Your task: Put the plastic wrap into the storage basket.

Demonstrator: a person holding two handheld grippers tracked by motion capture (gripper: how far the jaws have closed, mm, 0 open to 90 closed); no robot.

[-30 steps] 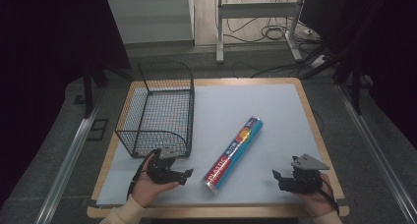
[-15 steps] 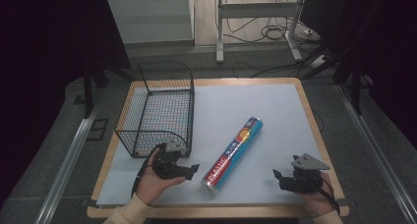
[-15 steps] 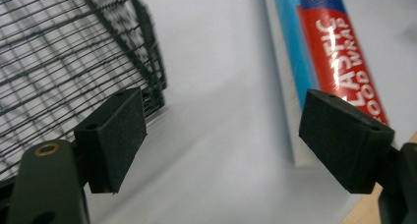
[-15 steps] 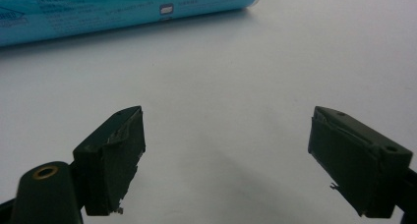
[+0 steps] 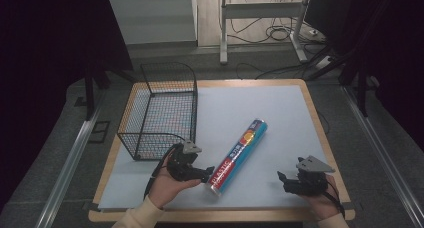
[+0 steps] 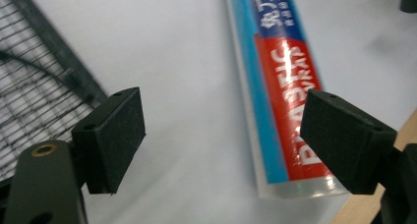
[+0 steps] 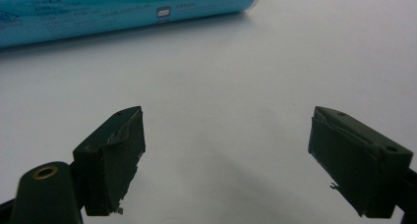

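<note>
A long roll of plastic wrap (image 5: 237,157), teal with a red and blue label, lies diagonally on the white mat. My left gripper (image 5: 206,172) is open right beside the roll's near end, its jaws pointing at it. In the left gripper view the roll (image 6: 278,81) lies between the jaws, close to the right one, with its clear end cap near the mat's edge. My right gripper (image 5: 283,181) rests open at the front right, apart from the roll. Its own view shows the teal roll (image 7: 123,13) farther off across the top, with bare mat between the jaws.
A black wire basket (image 5: 160,110) stands at the left of the wooden table (image 5: 310,103), just behind my left hand. Its mesh (image 6: 34,81) fills the left of the left gripper view. Cables and a metal frame lie on the floor beyond the table.
My left gripper has moved right from in front of the basket to the near end of the roll. The right gripper has stayed put.
</note>
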